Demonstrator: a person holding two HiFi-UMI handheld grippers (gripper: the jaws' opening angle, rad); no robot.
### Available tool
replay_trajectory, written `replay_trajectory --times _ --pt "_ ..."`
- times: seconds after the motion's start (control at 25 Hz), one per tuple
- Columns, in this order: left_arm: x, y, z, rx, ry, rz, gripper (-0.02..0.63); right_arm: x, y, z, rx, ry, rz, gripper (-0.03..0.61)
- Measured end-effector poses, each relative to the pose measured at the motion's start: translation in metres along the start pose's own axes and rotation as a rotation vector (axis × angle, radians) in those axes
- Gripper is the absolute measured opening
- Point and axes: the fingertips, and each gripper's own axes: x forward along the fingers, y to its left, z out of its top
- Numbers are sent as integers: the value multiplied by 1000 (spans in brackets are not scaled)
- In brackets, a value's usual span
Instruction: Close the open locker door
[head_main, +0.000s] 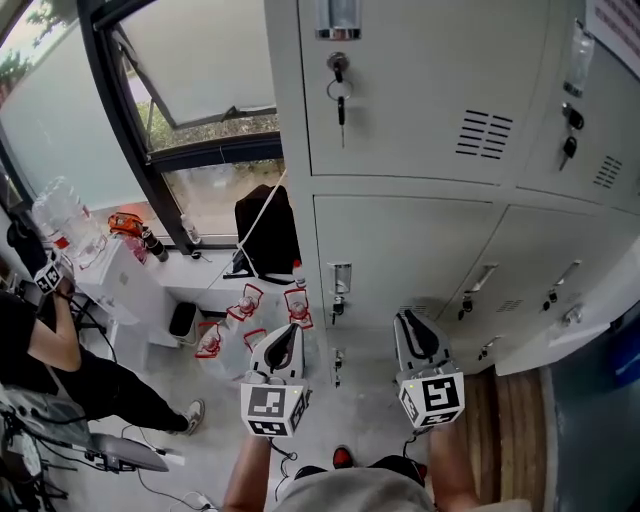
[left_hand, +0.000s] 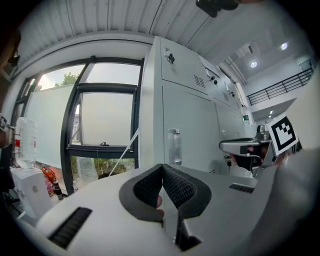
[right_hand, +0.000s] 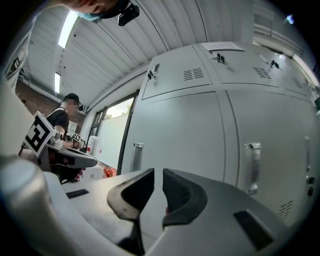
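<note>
Clear floor before the lockers, clutter to their left

Bare floor (head_main: 357, 420) lay open in front of the lockers (head_main: 410, 250). Left of the lockers stood water jugs (head_main: 247, 303) and a black bag (head_main: 268, 230). At the lockers' right, a door (head_main: 560, 343) seemingly jutted out.

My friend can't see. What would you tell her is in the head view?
Seen from above, two hand-held grippers, the left gripper and the right gripper, point toward a wall of grey lockers. A key hangs in one upper door, and a window is at the left.
</note>
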Motion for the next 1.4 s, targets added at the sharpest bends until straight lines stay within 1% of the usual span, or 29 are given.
replay_trajectory --times 0.24,0.4,0.56,0.64,0.84,1.2,1.4 --pt "-10 -30 -11 8 22 -38 23 -53 -21 -12 19 9 -69 57" --pt "-18 -52 -19 9 36 -63 23 -80 -23 -21 15 21 -82 44" --pt "-28 -69 -27 -5 46 -75 23 -102 -24 -38 46 62 -93 31" --pt "-33 -74 -31 -15 53 -77 23 -110 -22 -47 54 77 -84 26" --pt "-41 -84 -43 -26 77 -80 23 -123 -23 -57 74 101 -92 25" --pt "-41 -88 -37 2 71 -84 23 -126 -28 -55 73 96 -102 17" --pt "-42 -89 -39 1 76 -81 23 -127 -30 -56 78 92 -111 17"
